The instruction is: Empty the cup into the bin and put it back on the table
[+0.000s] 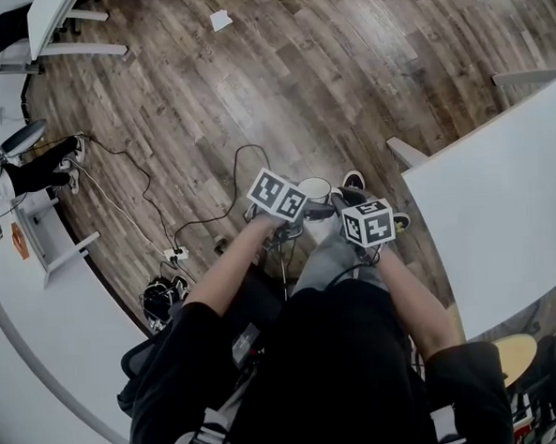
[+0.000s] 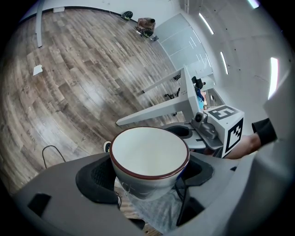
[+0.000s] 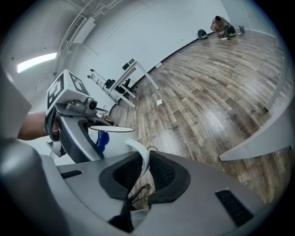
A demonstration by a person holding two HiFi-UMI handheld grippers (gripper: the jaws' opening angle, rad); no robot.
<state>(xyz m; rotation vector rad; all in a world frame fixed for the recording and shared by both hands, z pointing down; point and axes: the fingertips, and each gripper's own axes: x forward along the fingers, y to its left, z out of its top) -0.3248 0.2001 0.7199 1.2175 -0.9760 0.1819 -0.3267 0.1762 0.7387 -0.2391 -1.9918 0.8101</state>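
A white cup (image 1: 314, 188) with a dark red rim hangs over the wooden floor in front of the person, held between both grippers. In the left gripper view the cup (image 2: 150, 156) shows a bare white inside, and my left gripper (image 2: 148, 177) is shut on its body, one pad on each side. My right gripper (image 3: 142, 168) is shut on the cup's curved handle (image 3: 141, 156); the cup body (image 3: 113, 138) carries a blue mark. In the head view the left gripper (image 1: 291, 208) and the right gripper (image 1: 349, 209) sit close together at the cup.
A white table (image 1: 493, 213) stands to the right, its corner near my right gripper. Cables (image 1: 161, 223) trail over the floor at the left, and a paper scrap (image 1: 221, 21) lies far ahead. A seated person (image 1: 31, 170) is at the far left. No bin is in view.
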